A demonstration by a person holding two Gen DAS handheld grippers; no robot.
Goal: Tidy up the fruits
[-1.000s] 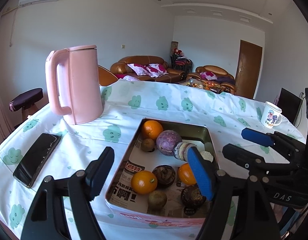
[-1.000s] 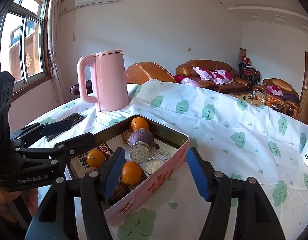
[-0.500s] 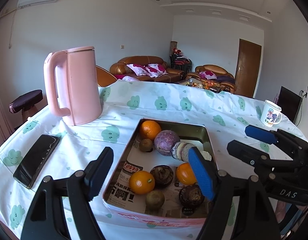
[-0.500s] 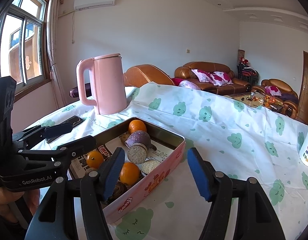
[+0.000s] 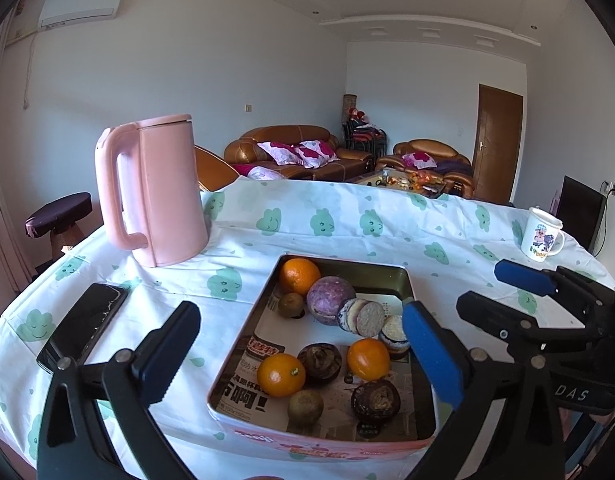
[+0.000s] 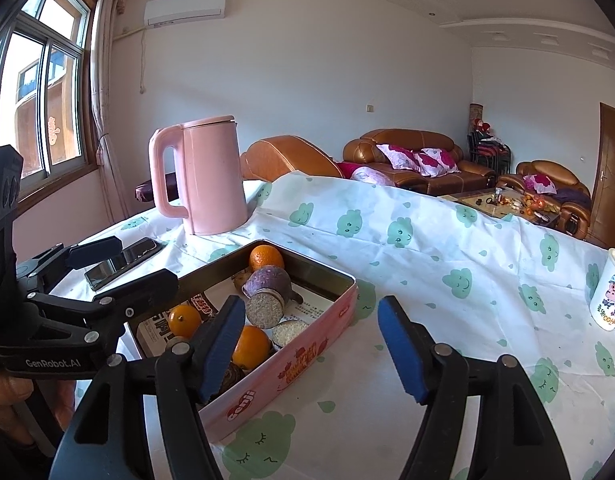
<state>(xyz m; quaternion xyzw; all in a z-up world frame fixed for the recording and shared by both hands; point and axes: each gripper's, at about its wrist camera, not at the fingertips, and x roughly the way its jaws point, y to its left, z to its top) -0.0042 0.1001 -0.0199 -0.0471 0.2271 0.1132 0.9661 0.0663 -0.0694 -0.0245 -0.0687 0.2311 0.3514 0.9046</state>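
Note:
A pink tin tray lined with printed paper sits on the table and holds the fruit: three oranges, one at the far corner, a purple fruit, cut purple halves, brown kiwis and dark shrivelled fruits. The tray also shows in the right wrist view. My left gripper is open and empty, above the tray's near left side. My right gripper is open and empty at the tray's right wall. Each gripper shows in the other's view, the right one and the left one.
A pink kettle stands at the back left of the table. A black phone lies left of the tray. A white cartoon mug stands at the far right. The cloud-print tablecloth covers the table. Sofas stand beyond.
Both grippers have drifted slightly; the view has shifted a little over the tray. Both stay open and empty. No fruit has moved.

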